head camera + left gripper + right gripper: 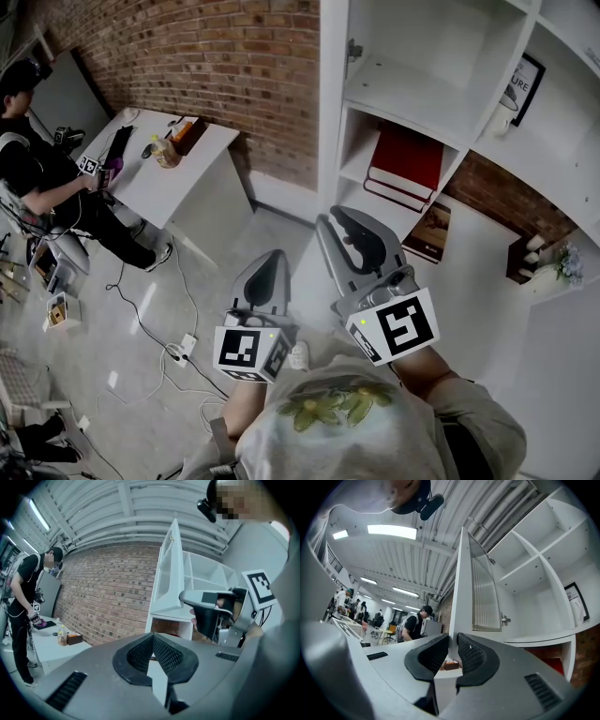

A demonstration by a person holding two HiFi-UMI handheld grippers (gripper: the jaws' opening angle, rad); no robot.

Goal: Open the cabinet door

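The white cabinet door (331, 112) stands swung out from the open shelving, seen edge-on. My right gripper (339, 217) reaches up to its lower free edge. In the right gripper view the door's thin edge (459, 583) runs down between the narrow jaws of the right gripper (453, 639), which is shut on it; the ribbed glass panel (483, 597) faces the shelves. My left gripper (272, 258) hangs lower and to the left, away from the door, its pads meeting with nothing held (152, 638). From the left gripper view, the right gripper (185, 598) touches the door (169, 573).
The shelves hold a red box (405, 161), a book (429, 232) and a framed picture (522, 84). A brick wall (234, 66) is left of the cabinet. A person (37, 159) sits at a white desk (178, 178). Cables and a power strip (183, 349) lie on the floor.
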